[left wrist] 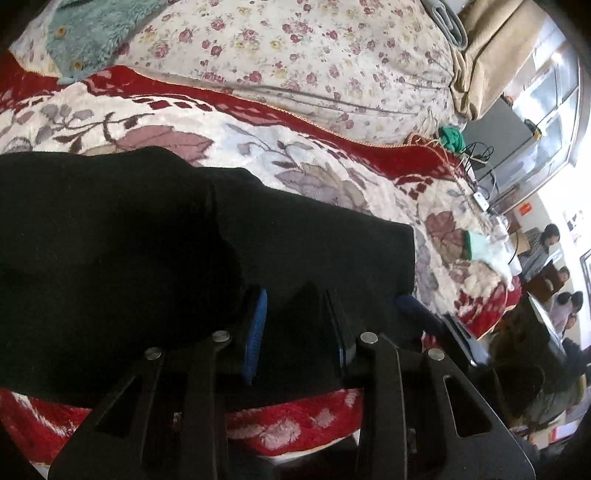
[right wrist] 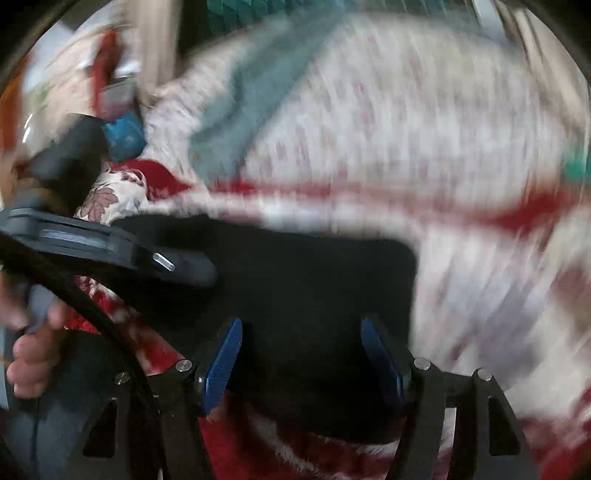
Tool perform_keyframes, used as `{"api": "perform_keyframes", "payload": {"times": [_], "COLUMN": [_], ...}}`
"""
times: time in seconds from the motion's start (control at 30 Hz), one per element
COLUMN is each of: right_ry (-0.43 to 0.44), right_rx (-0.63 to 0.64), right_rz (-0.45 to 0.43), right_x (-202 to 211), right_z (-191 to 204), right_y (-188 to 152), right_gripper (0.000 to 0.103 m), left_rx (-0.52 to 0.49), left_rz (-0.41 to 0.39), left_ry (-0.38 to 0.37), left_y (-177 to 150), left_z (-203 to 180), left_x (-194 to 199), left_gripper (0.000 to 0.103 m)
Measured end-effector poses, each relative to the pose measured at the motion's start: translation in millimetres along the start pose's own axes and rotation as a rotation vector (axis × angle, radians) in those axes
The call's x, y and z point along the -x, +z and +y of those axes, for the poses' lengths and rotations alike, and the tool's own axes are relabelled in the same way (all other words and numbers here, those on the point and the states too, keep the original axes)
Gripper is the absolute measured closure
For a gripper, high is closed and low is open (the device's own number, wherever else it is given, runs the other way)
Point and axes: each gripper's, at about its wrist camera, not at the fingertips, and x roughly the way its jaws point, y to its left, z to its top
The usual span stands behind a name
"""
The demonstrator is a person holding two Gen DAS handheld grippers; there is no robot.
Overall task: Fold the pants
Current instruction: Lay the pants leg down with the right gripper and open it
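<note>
The black pants [left wrist: 147, 240] lie on a red and white flowered blanket [left wrist: 295, 173]. In the left wrist view my left gripper [left wrist: 297, 328] is open, its blue pads [left wrist: 255, 332] standing either side of a raised fold of the black cloth near the pants' right edge. In the right wrist view, which is motion-blurred, my right gripper [right wrist: 306, 358] is open with its blue pads [right wrist: 221, 365] wide apart over the near edge of the pants [right wrist: 314, 280]. The left gripper's body [right wrist: 110, 243] shows at the left of that view.
A floral quilt [left wrist: 314, 48] and a teal fluffy garment [left wrist: 96, 33] lie beyond the blanket. A beige cloth [left wrist: 491, 51] sits at the far right. Cables, a small table and several seated people [left wrist: 554, 266] are off the bed's right side.
</note>
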Motion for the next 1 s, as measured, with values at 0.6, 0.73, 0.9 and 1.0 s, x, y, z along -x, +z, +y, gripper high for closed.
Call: {"api": "perform_keyframes", "payload": {"times": [0.6,0.73,0.9,1.0], "right_ry": [0.111,0.129,0.145,0.141], "right_rx": [-0.175,-0.189,-0.219,-0.252], "right_rz": [0.079,0.061,-0.053,-0.052], "right_x": [-51,-26,33,53], "right_z": [-59,-60,-84,-103], "right_y": [46,59,63,45], "right_gripper": [0.040,0.042,0.042,0.042], "left_rx": [0.067,0.065,0.126,0.221], "left_rz": [-0.006,-0.011,-0.023,-0.130], "left_ry": [-0.057,-0.059,-0.165,-0.250], "left_y": [1,0,-2,-20], "left_z": [10,9,20,37], "left_x": [0,1,15,55], "left_gripper": [0.073,0.073,0.060,0.034]}}
